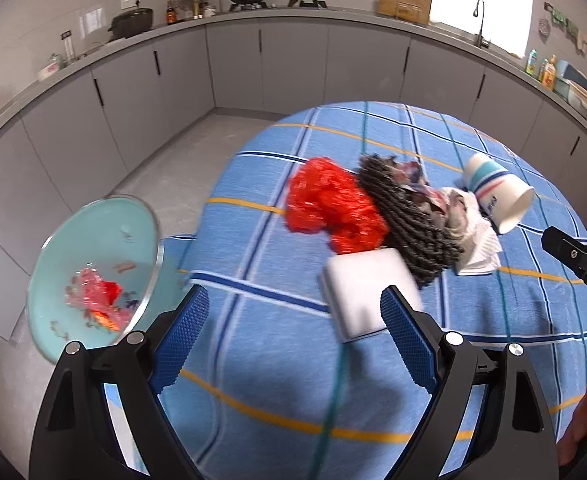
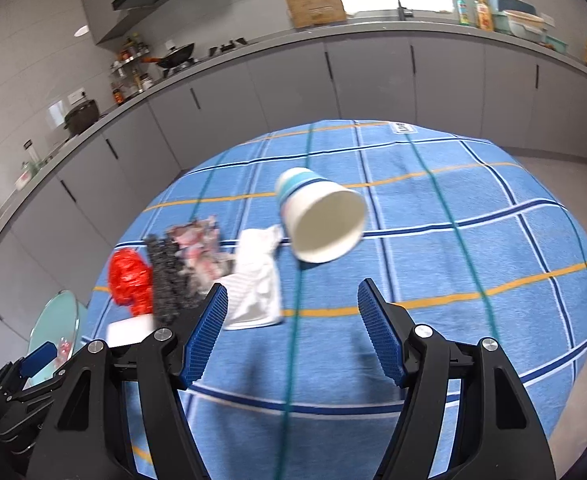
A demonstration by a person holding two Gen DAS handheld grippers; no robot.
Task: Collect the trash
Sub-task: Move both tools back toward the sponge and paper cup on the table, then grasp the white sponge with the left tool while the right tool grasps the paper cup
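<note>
Looking down on a table covered with a blue checked cloth [image 1: 277,360], I am seeing a heap of trash lying across its middle. I am holding the left gripper [image 1: 295,308] above the near part of the cloth, its jaws spread wide and pinching nothing. A white foam block [image 1: 357,292] is lying just ahead of it, partly behind the right pad. Beyond the block, a crumpled red plastic bag [image 1: 329,208] is touching a dark knitted rag [image 1: 405,224], which is lying against some crumpled wrappers [image 1: 417,184] and a white paper napkin [image 1: 479,246].

I am holding the right gripper [image 2: 293,304] above the cloth too — jaws apart, nothing between them. A paper cup [image 2: 321,216] with blue stripes is lying on its side ahead of it, its open mouth facing the camera, its rim beside the napkin.

Off the table's left edge, a pale green bin [image 1: 93,272] is standing with its lid tilted — red and clear plastic scraps are showing inside.
</note>
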